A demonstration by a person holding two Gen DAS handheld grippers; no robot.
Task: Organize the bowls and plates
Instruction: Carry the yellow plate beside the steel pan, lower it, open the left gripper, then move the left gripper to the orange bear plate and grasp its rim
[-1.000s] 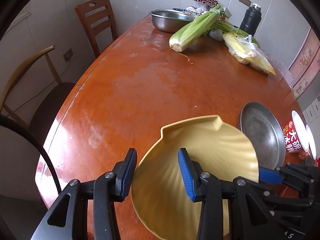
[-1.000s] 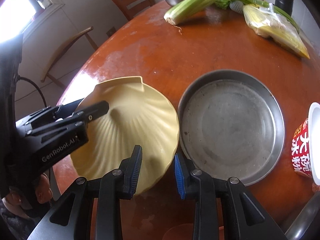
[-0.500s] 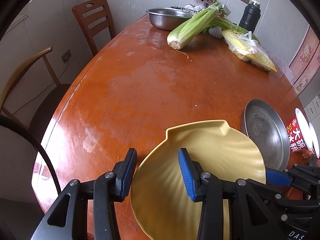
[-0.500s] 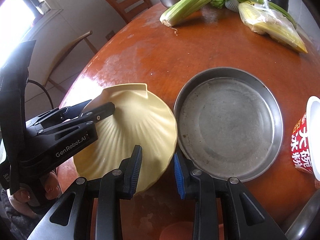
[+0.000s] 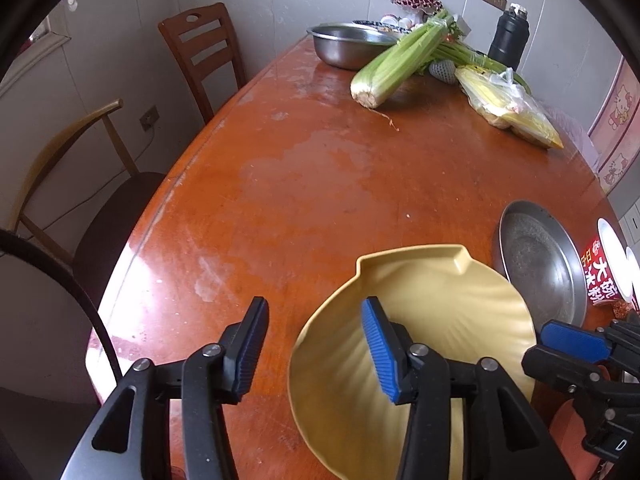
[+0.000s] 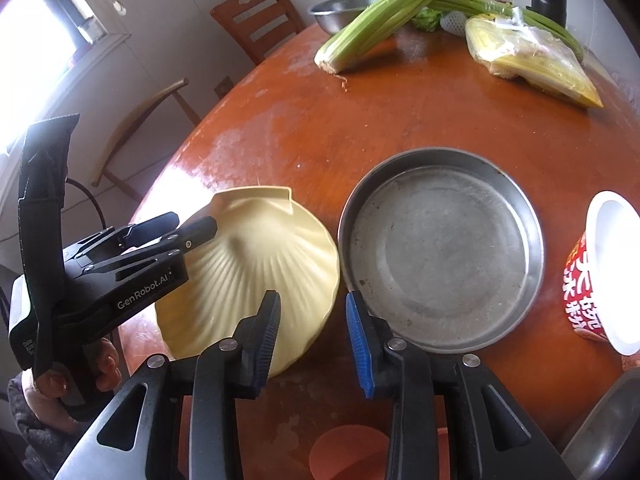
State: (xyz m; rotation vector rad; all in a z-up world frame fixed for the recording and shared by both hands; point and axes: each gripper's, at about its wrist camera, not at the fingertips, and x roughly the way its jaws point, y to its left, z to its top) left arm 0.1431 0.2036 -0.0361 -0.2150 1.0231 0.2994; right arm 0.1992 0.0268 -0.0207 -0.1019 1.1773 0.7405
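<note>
Opening my left gripper, I see its jaws parting around the left rim of the yellow shell-shaped plate: one blue pad sits inside the dish over the ribbed surface, the other stands outside, clear of the rim, so nothing is pinched there. The plate is tilted, its notched hinge end pointing away from both sets of fingers. My right gripper straddles the plate's right edge, with the left finger over the dish and the right finger outside it; its jaws are also easing apart, and I see a gap at the outer pad, so I read this one as released too. Just right of those fingers, almost touching the plate's rim, lies the round steel pan flat on the orange table. Farther right stands a red instant-noodle cup. Well beyond the fingertips lie celery, a bag of corn and a steel basin.
</note>
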